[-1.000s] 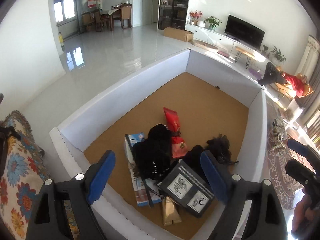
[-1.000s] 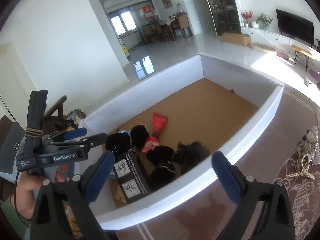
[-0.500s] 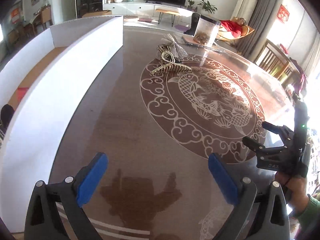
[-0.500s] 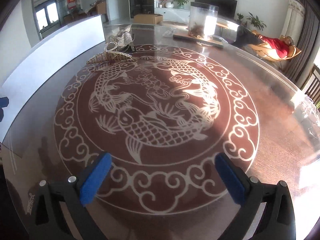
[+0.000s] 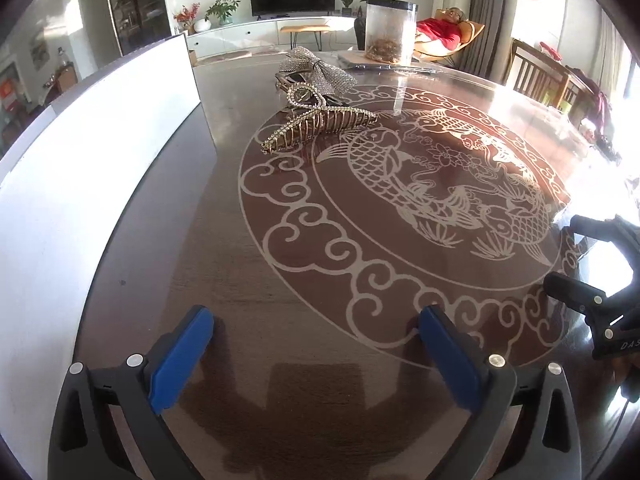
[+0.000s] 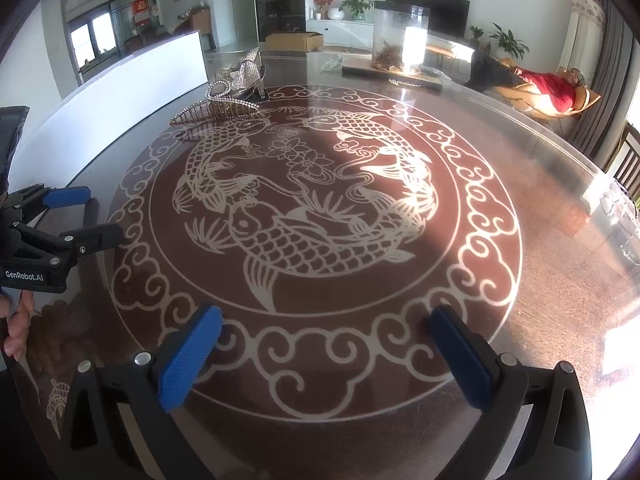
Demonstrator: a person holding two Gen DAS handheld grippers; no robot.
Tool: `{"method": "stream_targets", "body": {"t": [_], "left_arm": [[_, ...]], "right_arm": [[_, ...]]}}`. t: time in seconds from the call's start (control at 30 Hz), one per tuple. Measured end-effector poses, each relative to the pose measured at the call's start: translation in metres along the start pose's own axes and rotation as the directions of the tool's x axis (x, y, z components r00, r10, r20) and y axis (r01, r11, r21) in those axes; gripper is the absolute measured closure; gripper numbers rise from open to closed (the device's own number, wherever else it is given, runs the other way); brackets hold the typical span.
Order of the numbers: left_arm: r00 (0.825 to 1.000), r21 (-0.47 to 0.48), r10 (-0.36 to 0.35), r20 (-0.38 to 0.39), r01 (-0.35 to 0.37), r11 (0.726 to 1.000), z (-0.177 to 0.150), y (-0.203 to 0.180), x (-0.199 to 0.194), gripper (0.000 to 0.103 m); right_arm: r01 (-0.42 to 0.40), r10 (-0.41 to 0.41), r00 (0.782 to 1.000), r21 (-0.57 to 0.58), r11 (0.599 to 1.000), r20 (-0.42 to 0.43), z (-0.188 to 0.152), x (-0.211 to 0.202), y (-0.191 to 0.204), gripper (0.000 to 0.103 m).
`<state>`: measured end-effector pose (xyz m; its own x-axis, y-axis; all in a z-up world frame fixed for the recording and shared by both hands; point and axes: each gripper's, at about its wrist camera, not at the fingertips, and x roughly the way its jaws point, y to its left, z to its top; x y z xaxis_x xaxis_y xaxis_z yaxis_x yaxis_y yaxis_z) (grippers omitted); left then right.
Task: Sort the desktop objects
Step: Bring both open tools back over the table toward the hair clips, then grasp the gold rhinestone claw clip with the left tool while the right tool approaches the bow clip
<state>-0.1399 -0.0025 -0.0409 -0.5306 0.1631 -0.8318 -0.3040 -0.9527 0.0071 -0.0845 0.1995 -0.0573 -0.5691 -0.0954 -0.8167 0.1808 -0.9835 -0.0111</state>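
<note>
A gold rhinestone hair claw lies on the round glass table, with a silver mesh bow clip just behind it. Both also show in the right wrist view, the claw and the bow. My left gripper is open and empty, low over the table's near part, well short of the claw. My right gripper is open and empty over the table's carp pattern. Each gripper shows in the other's view, the right one and the left one.
A white box wall runs along the table's left side. A clear jar on a tray stands at the far edge. A person in red reclines beyond the table. Chairs stand on the right.
Both grippers have swung away from the white box with its pile of objects to face the glass table. The left has since dropped lower and closer to the hair clips. Both stay open.
</note>
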Motion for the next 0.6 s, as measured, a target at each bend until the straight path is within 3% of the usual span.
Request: {"method": "stream_targets", "body": {"t": [0.13,0.33,0.43,0.5,0.6], "left_arm": [[1.000,-0.035,0.019,0.006,-0.019,0.999,-0.005,0.008,-0.003,0.000],[0.999,-0.057,0.034,0.008,-0.034,0.998,-0.007,0.012,-0.004,0.000],[0.999,-0.063,0.038,0.008,-0.038,0.997,-0.007,0.014,-0.004,0.000],[0.999,-0.067,0.039,0.009,-0.038,0.997,-0.008,0.015,-0.005,0.000],[0.999,-0.069,0.038,0.009,-0.038,0.997,-0.008,0.016,-0.005,0.000]], "right_arm": [[-0.058,0.058,0.998,-0.083,0.995,-0.004,0.039,0.029,-0.005,0.000],[0.050,-0.048,0.998,0.076,0.996,-0.037,0.138,0.101,-0.038,0.000],[0.070,-0.065,0.997,0.103,0.992,-0.044,0.172,0.124,-0.031,0.000],[0.043,-0.041,0.998,0.070,0.997,-0.040,0.183,0.132,-0.016,0.000],[-0.071,0.068,0.997,-0.082,0.994,-0.035,0.183,0.131,0.021,0.000]]}}
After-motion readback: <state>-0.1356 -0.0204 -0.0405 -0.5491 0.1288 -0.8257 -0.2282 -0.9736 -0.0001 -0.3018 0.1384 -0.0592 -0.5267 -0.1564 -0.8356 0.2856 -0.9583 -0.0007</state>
